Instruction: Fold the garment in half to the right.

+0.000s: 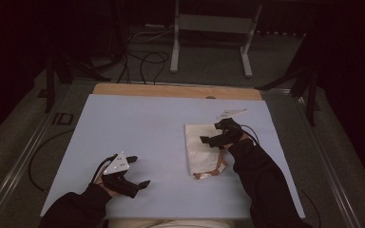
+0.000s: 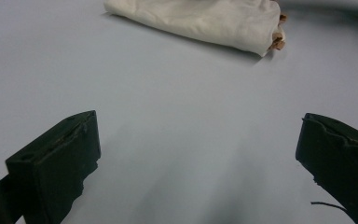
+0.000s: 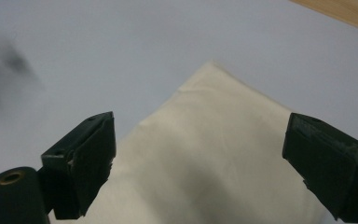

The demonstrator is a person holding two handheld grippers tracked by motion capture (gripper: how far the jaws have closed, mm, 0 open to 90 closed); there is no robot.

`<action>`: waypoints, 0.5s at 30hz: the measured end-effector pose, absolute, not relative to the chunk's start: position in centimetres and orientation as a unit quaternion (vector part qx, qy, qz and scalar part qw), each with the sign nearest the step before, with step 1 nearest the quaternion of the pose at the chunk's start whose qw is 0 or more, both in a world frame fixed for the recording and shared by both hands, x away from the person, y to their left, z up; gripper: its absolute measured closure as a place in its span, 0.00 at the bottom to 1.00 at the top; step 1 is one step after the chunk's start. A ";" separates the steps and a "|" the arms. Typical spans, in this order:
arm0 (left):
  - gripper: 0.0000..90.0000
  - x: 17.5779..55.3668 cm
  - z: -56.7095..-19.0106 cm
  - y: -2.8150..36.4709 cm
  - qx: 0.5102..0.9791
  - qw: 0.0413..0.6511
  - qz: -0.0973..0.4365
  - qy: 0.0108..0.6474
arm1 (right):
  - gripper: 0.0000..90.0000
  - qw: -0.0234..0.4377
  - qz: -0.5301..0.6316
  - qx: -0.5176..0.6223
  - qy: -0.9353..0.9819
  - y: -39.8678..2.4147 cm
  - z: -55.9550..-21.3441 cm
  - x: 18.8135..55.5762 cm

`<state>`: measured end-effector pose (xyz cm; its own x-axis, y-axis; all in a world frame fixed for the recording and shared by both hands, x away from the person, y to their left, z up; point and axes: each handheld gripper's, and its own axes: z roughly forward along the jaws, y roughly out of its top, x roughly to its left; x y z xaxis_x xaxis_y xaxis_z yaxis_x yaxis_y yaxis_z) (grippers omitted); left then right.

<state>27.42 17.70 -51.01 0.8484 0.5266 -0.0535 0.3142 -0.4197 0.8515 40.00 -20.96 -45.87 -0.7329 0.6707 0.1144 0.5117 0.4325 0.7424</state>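
Cream cloth, folded into a flat upright rectangle, is what the work turns on: the folded cloth (image 1: 202, 147) lies on the right half of the pale blue surface (image 1: 138, 133), with its near end showing a bit of brown trim (image 1: 209, 172). It looks light, soft and limp, so it would likely sag and unfold if lifted from the middle; a corner or a folded edge seems the better hold, pinching all layers together. On the smooth surface it may slide when pushed rather than stay put.

The right gripper (image 1: 220, 135) hovers over the cloth's far right part with its jaws spread wide and nothing between them; in the right gripper view the cloth's far corner (image 3: 212, 65) points away between the two black jaws. The left gripper (image 1: 132, 172) rests low at the near left, well apart from the cloth, its jaws also wide apart and empty; its view looks across bare surface to the cloth (image 2: 200, 21) lying far off.

How many layers the fold has cannot be told, nor what the brown trim is: a strap, a label or a hem. A small white object (image 1: 231, 113) lies just beyond the right gripper, too small to identify. The cloth's right edge is covered by the gripper and sleeve (image 1: 256, 175) in the high view, and whether the jaws touch the fabric is unclear.
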 end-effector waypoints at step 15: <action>0.01 27.4 -51.0 17.7 0.835 0.477 0.113 0.251 | 0.10 0.118 0.410 0.338 0.839 -22.7 -47.4 36.2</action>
